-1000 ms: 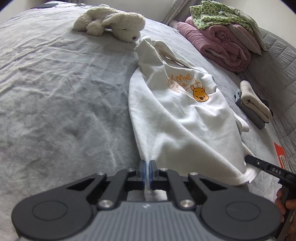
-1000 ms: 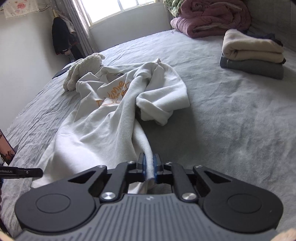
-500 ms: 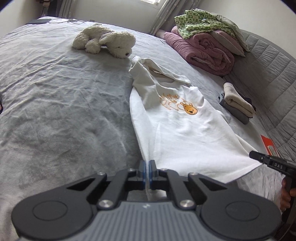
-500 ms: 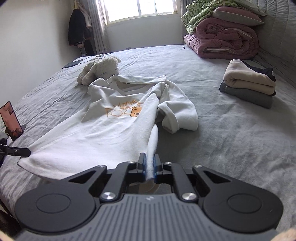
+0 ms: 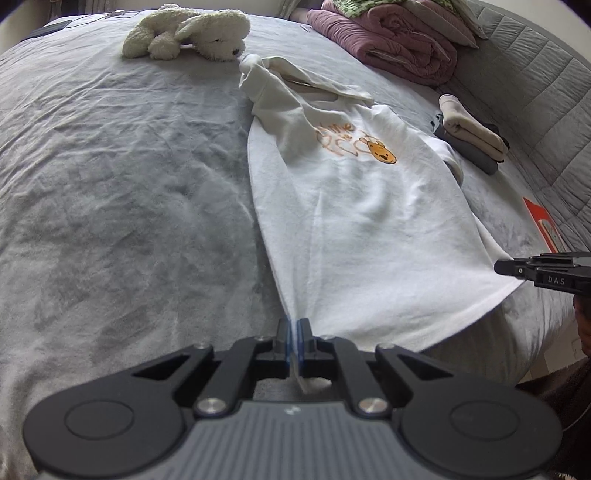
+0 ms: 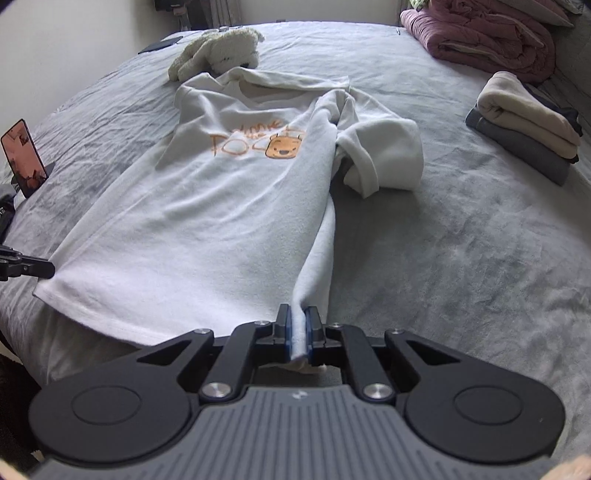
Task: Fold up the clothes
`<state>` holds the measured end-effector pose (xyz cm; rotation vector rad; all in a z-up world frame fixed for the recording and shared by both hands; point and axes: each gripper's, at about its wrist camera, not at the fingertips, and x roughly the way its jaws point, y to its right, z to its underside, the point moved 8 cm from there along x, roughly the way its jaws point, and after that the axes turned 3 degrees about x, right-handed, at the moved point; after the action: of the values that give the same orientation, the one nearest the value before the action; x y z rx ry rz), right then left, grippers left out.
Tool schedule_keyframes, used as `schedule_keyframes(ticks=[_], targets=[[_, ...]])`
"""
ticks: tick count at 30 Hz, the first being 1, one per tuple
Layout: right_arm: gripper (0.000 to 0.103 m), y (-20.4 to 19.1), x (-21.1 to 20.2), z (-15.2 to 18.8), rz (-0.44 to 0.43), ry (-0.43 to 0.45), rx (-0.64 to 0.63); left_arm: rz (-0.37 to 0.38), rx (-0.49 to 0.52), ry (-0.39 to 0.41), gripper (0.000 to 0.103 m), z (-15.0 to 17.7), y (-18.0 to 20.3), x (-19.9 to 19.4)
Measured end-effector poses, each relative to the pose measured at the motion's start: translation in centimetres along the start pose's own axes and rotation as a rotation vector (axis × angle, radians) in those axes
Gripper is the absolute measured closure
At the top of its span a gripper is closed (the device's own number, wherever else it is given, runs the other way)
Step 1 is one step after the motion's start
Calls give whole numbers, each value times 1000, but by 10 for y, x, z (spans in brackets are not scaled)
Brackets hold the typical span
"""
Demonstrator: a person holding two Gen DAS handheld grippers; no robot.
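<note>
A grey bed [image 5: 110, 184] carries a white sweatshirt [image 5: 351, 221] lying print-up, stretched away from both grippers toward a plush toy [image 5: 192, 31]. The left hand-held gripper [image 5: 294, 332] pinches one hem corner, and the right hand-held gripper [image 6: 298, 325] pinches the other.

Before me: bed [image 5: 110, 166] with wrinkled grey cover, filling the view. Quilted grey headboard [image 5: 546, 96] at 2 o'clock. Pale wall [image 6: 74, 33] at 11 o'clock. Soft daylight throughout.
</note>
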<state>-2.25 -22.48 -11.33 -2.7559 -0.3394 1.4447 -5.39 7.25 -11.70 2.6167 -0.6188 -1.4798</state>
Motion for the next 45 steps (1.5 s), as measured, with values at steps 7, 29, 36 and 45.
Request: schedule_keyframes(ticks=[7, 29, 36, 45], targets=[[69, 2, -6, -15, -15, 6, 37, 25, 0, 2, 59, -14, -2, 2], [58, -78, 40, -140, -161, 135, 105, -153, -347, 172, 60, -124, -72, 32], [54, -123, 80, -181, -166, 167, 1, -160, -409, 209, 60, -138, -88, 25], [51, -158, 139, -218, -118, 253, -67, -194, -468, 188, 60, -139, -106, 36]])
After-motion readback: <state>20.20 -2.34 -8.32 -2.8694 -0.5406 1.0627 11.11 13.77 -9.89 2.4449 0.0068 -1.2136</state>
